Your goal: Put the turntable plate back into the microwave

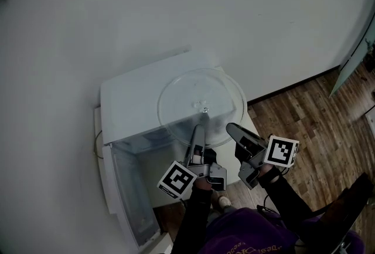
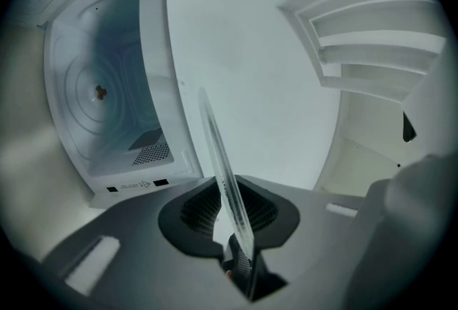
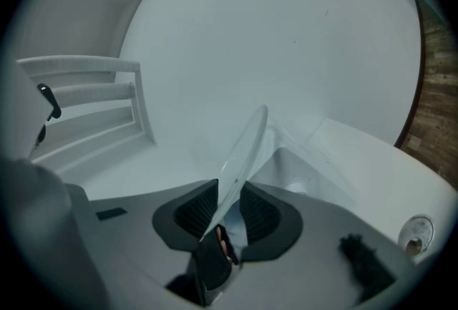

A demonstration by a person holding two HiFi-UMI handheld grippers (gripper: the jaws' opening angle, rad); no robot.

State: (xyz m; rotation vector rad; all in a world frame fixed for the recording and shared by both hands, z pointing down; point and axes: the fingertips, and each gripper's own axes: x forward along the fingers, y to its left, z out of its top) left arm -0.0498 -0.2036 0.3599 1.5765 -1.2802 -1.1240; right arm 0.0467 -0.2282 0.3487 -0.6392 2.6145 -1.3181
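Observation:
The clear glass turntable plate point(image 1: 199, 100) hovers over the top of the white microwave point(image 1: 126, 94), held by its near rim. My left gripper point(image 1: 198, 131) is shut on that rim, and the plate point(image 2: 218, 158) runs edge-on between its pads. My right gripper point(image 1: 233, 128) is shut on the rim a little further right, where the plate point(image 3: 243, 151) also shows edge-on. The microwave door point(image 1: 132, 200) hangs open at the lower left. The open cavity point(image 2: 114, 122) lies to the left of the left gripper point(image 2: 227, 212), with its centre coupler point(image 2: 100, 91) bare.
A white wall point(image 1: 176, 0) stands close behind the microwave. Wooden floor point(image 1: 316, 106) lies to the right. A white slatted fixture point(image 2: 372, 36) shows beside the microwave. A cable point(image 1: 96, 144) runs at the microwave's left side.

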